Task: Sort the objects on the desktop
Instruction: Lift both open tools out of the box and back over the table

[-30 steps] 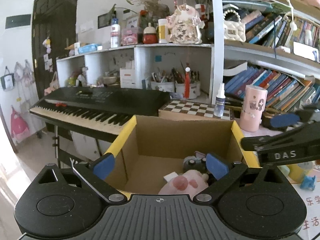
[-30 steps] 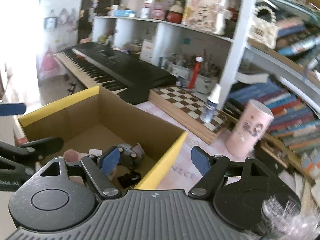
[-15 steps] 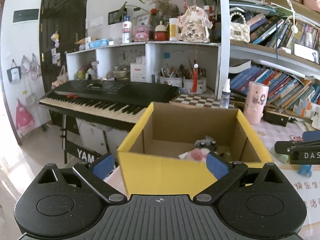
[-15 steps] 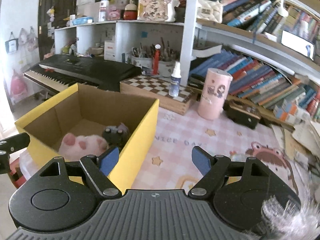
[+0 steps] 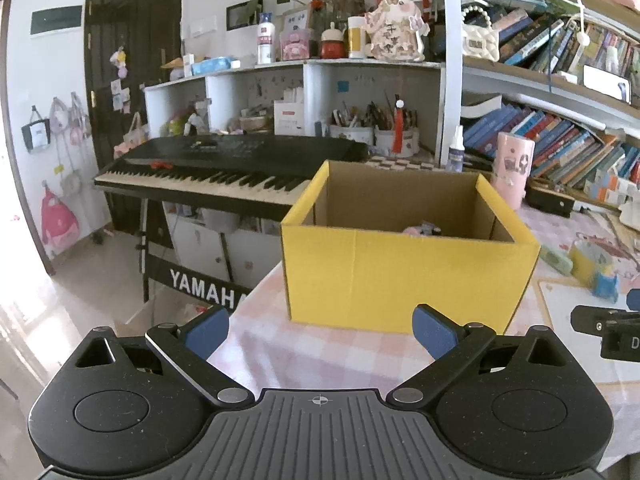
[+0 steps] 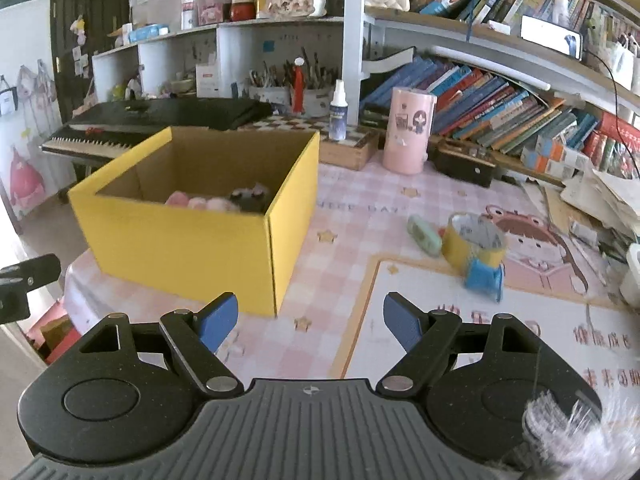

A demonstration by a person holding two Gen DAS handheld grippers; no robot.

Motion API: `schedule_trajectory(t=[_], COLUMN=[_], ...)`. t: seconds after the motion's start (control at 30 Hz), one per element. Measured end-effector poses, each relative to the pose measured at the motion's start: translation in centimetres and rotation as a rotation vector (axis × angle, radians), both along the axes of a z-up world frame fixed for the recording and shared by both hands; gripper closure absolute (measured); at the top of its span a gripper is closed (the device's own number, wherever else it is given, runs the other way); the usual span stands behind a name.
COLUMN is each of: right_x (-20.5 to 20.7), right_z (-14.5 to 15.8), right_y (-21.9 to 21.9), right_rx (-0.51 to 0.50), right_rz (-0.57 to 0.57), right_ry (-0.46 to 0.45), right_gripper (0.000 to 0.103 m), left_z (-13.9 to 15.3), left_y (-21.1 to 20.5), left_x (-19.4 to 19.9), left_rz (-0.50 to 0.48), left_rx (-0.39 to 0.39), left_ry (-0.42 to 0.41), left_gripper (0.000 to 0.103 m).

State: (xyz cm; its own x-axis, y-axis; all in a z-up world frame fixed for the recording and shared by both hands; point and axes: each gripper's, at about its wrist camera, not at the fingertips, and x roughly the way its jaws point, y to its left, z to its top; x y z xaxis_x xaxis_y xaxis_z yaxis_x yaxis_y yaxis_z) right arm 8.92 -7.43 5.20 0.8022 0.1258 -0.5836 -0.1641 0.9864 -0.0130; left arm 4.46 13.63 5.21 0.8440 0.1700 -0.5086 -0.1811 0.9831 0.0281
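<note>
Our right hand-held gripper [image 6: 310, 322] hangs wide and empty near the yellow box [image 6: 192, 240], and we judge the yellow-and-blue toy cup [image 6: 478, 254] standing right on the bench [image 6: 344, 276] light, rigid, best pinched across its rim.

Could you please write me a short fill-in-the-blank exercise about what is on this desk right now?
1. The open cardboard box is ____ on the outside.
2. The pink plush toy lies ____ that box.
3. The tall pink cylinder stands on the ____ tablecloth.
4. The right claw is open and holds ____.

Missing words: yellow; inside; checked; nothing
</note>
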Motion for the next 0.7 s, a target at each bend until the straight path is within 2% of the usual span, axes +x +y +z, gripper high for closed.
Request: schedule_trajectory(t=[0.43, 0.7], right_x=[-5.0, -7.0], right_z=[-1.7, -2.2], right_y=[1.2, 2.5], right_rx=[-0.002, -0.022], right_rz=[-0.054, -0.02], right_ry=[0.003, 0.007], right_gripper=[0.024, 0.021], left_z=[-1.3, -1.8], left_y=[0.3, 0.0], left_x=[-3.7, -5.2], left_rz=[0.039, 0.01], left_rx=[0.005, 0.035], left_ry=[0.027, 0.047], left_gripper=[0.003, 0.003])
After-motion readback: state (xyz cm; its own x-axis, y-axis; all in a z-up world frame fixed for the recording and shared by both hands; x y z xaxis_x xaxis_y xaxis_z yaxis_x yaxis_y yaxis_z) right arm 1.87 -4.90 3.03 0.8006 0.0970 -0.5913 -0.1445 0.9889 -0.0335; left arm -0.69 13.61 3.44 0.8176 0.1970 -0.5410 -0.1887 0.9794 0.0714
